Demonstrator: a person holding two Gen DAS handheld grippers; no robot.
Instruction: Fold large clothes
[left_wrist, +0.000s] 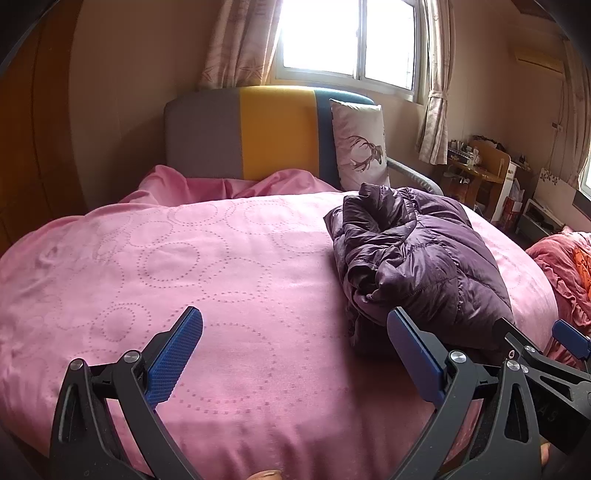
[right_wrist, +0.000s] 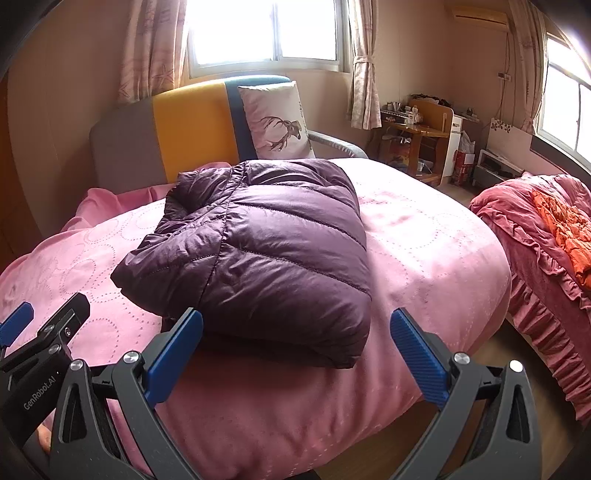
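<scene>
Seen first from the left wrist: one left gripper (left_wrist: 294, 349) with two blue-padded fingers (left_wrist: 173, 360) spread wide, holding nothing, poised above the pink bedcover (left_wrist: 207, 266). One purple puffer jacket (left_wrist: 417, 266), folded into a bundle, lying on that cover toward the right, just beyond the right-hand finger; cannot tell whether the finger touches it. One right gripper (left_wrist: 570, 338) showing partly at the right edge, near the jacket's lower corner. One headboard (left_wrist: 258, 133) in three colour bands, grey, yellow and blue. One white pillow (left_wrist: 360, 142) with a deer print propped against it. One window (left_wrist: 347, 40) between two curtains. One reddish quilt (left_wrist: 565, 266) at the far right.

Next from the right wrist: right gripper (right_wrist: 296, 347) likewise with two blue-padded fingers (right_wrist: 419, 363) set wide apart, gripping nothing. Same single jacket (right_wrist: 266, 243) straight ahead, resting in the middle of the bedcover (right_wrist: 424, 251), its near edge just past the fingertips. Left gripper (right_wrist: 22, 325) partly visible at the lower left. One pillow (right_wrist: 277, 118), one headboard (right_wrist: 184, 133), two windows, one wooden desk (right_wrist: 417, 136) cluttered with small items, one reddish quilt (right_wrist: 546, 229) heaped beside the bed.
</scene>
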